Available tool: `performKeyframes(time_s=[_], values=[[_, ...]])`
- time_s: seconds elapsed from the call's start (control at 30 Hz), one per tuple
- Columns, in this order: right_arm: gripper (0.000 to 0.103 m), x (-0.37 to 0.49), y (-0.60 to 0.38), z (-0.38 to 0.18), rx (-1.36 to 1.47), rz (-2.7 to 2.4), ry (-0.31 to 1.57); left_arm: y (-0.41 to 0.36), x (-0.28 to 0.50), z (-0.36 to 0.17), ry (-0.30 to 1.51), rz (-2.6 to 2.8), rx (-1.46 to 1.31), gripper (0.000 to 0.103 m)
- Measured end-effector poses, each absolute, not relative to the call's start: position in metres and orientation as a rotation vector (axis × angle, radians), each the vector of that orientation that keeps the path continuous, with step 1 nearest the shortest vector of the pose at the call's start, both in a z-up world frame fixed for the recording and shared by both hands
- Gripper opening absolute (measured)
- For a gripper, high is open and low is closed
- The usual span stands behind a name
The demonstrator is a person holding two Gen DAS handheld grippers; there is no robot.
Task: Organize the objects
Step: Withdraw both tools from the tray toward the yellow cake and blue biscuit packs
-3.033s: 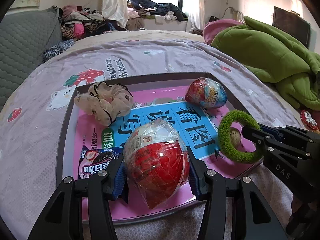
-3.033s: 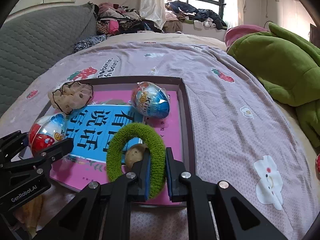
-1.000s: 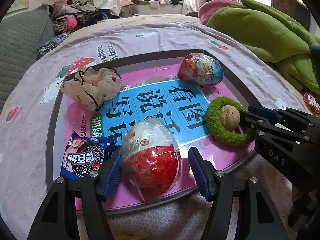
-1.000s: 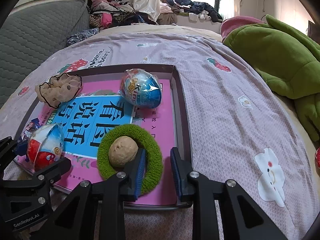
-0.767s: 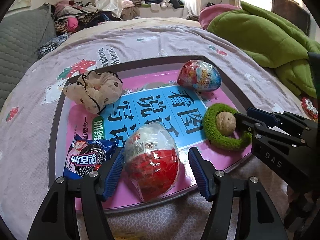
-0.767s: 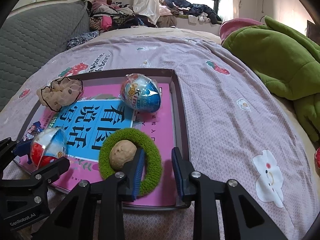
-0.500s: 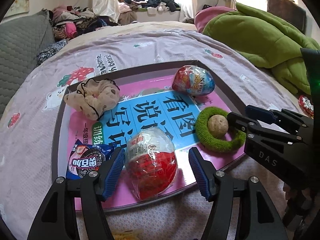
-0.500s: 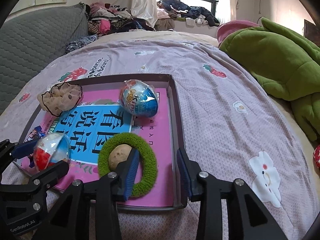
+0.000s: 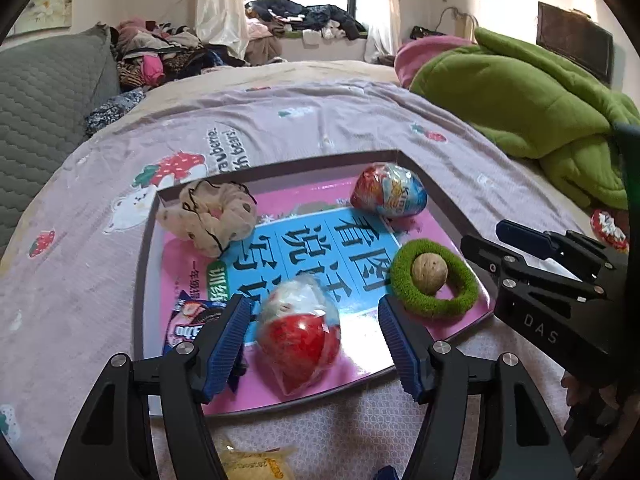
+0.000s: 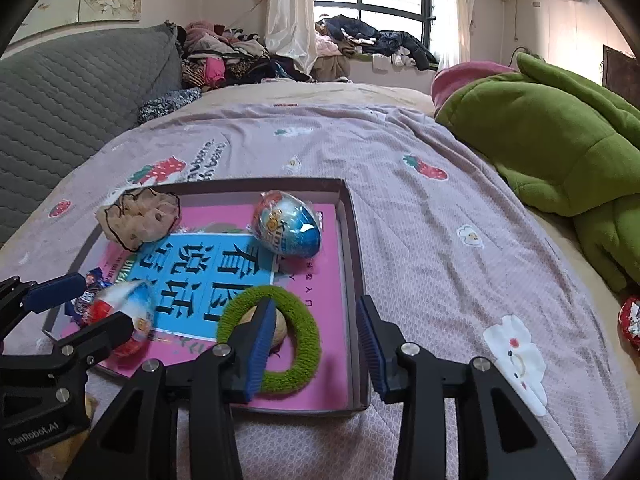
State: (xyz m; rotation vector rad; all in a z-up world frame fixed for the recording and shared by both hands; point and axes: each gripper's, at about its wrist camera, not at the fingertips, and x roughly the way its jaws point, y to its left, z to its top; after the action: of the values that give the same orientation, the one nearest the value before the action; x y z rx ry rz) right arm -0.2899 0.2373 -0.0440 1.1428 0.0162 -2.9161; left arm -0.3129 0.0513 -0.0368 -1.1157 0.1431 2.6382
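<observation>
Red egg (image 9: 298, 336) lies wrapped on the pink book (image 9: 360, 280) in the tray (image 9: 141, 280), with a cookie packet (image 9: 188, 320) just left, a scrunchie (image 9: 208, 216) and a blue egg (image 9: 390, 196) farther back, and a green ring (image 9: 434, 278) around a brown ball (image 9: 429, 270) to its right. Left gripper (image 9: 314, 336) stands wide, the egg loose between untouching pads. Right gripper (image 10: 316, 344) is opening and holds nothing, its left finger (image 10: 260, 336) over the ring, near the tray's wall.
</observation>
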Motion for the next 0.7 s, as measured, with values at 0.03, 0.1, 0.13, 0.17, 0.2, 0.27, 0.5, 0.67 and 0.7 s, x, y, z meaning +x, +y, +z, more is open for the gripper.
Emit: performKeyframes(time_s=[0.03,0.1,0.13,0.17,0.2,0.27,0.5,0.67,0.7], values=[[0.042,-0.288,0.237,-0.042,1.133,-2.916,0.015,0.050,-0.312,-0.035,0.137,2.642,-1.112,0.068],[0.042,-0.286,0.236,-0.038,1.115,-2.918,0.016,0.047,-0.312,-0.032,0.125,2.649,-1.107,0.068],[0.042,-0.284,0.235,-0.036,1.103,-2.921,0.015,0.045,-0.311,-0.030,0.119,2.654,-1.104,0.068],[0.042,-0.283,0.235,-0.034,1.092,-2.922,0.016,0.044,-0.311,-0.029,0.114,2.658,-1.098,0.068],[0.042,-0.282,0.235,-0.032,1.086,-2.924,0.019,0.042,-0.311,-0.028,0.109,2.662,-1.093,0.068],[0.042,-0.278,0.234,-0.028,1.069,-2.926,0.016,0.040,-0.309,-0.024,0.100,2.669,-1.081,0.069],[0.043,-0.262,0.226,-0.009,1.026,-2.930,0.050,0.040,-0.296,-0.013,0.108,2.694,-1.042,0.069],[0.048,-0.240,0.219,0.010,1.003,-2.924,0.076,0.036,-0.281,-0.002,0.055,2.695,-1.035,0.069],[0.048,-0.236,0.217,0.014,0.997,-2.916,0.081,0.035,-0.277,0.000,0.048,2.705,-1.032,0.069]])
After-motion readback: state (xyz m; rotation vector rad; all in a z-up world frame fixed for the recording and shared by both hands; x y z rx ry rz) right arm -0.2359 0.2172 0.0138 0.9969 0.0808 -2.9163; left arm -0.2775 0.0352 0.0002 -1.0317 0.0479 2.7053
